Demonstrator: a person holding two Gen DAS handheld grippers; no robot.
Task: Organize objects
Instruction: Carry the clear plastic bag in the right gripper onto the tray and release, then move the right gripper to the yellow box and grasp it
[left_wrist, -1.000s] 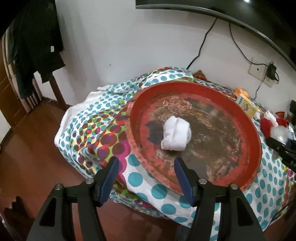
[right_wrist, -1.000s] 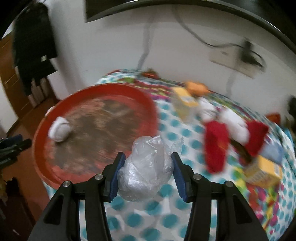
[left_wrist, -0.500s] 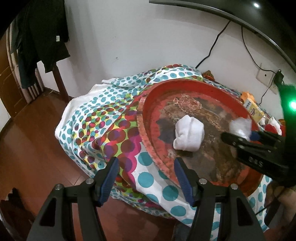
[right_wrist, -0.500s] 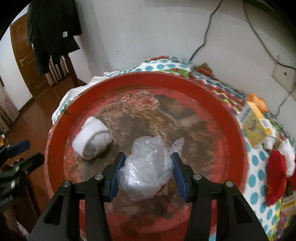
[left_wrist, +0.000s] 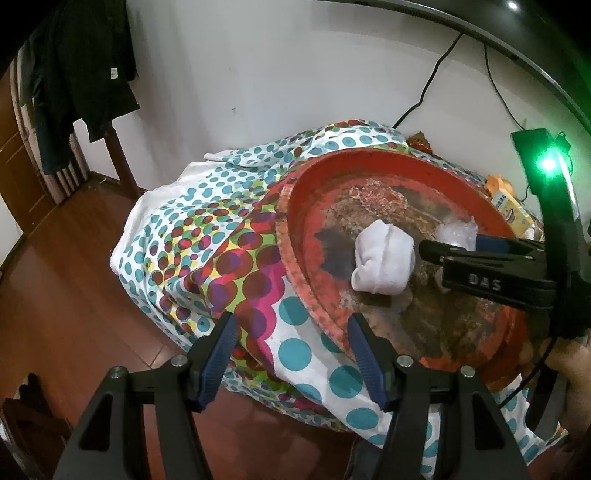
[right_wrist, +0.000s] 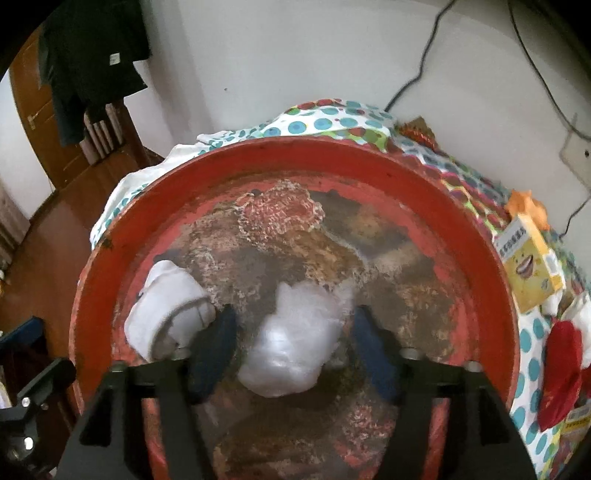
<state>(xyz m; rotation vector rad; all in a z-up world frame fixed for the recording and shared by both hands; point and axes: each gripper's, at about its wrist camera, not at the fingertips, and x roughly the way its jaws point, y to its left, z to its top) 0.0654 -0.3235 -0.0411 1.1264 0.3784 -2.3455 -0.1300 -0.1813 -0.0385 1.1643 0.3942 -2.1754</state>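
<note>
loosely, crumpled clear plastic bag between right gripper's opening jaws, pads apart from it

Left gripper showing matte black plastic arms with triangular cut-outs, ribbed blue pads lining both fingers, silver screws sitting at pivots. Right gripper wearing same build — black frame, dark blue pads, blurring slightly. From left wrist view, its side bearing white letters "DAS", black upright mount glowing with green light, thin black cable looping below.
</note>
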